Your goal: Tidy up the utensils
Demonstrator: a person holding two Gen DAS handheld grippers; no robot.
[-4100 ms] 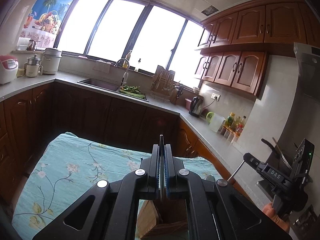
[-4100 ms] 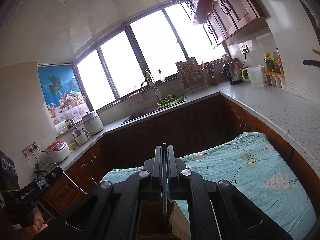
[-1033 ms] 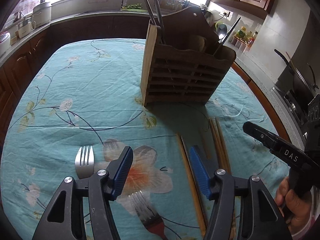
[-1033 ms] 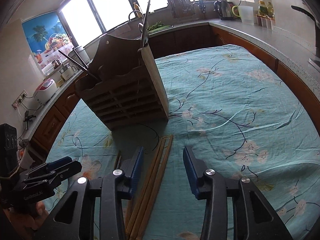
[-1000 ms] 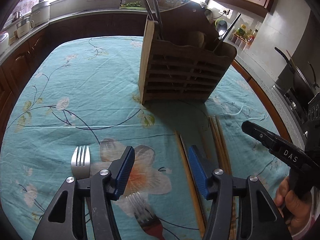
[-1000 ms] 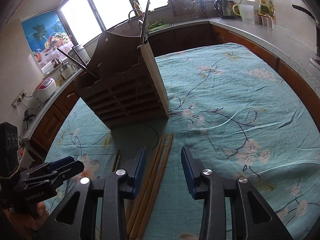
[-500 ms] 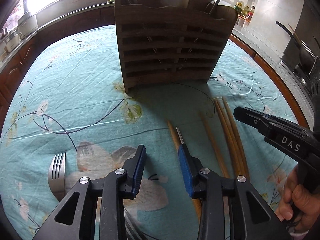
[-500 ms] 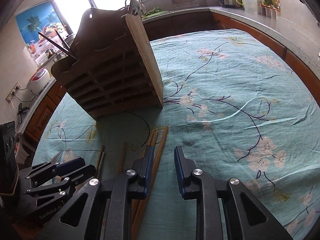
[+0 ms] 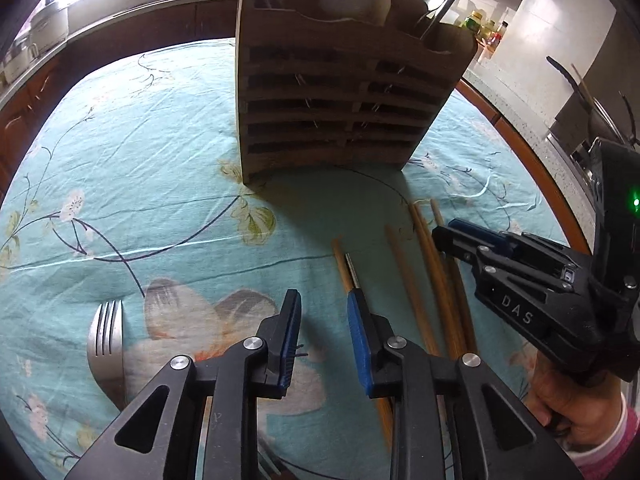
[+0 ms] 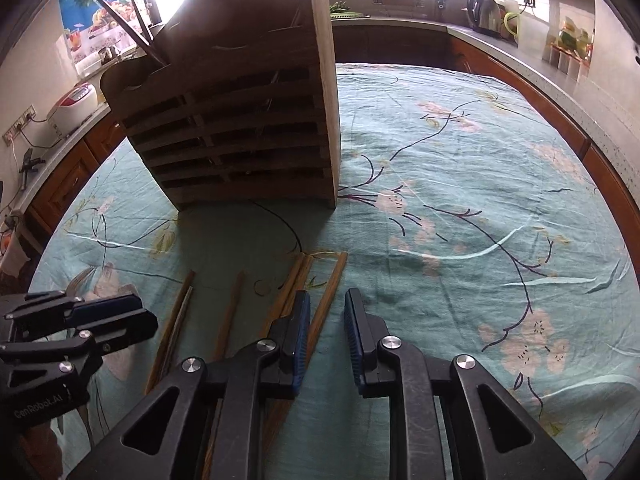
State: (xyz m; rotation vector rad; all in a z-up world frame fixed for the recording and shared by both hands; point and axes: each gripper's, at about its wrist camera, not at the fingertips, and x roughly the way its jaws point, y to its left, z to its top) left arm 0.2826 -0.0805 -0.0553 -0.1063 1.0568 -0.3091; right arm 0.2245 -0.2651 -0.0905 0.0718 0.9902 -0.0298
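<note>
A slatted wooden utensil holder stands on the floral tablecloth, with a spoon and sticks in its top; it also shows in the right wrist view. Several wooden chopsticks lie in front of it, also seen in the right wrist view. A metal fork lies at the left. My left gripper is open and empty, low over the cloth beside the leftmost chopstick. My right gripper is open and empty, its jaws astride the rightmost chopstick.
The teal tablecloth covers the table. Kitchen counters and cabinets ring it, with a kettle and jars at the back right and a rice cooker at the left. A stove with pans stands to the right.
Both grippers came down from pointing at the windows to the table and opened. Over the last second they moved closer to the chopsticks and their jaws narrowed.
</note>
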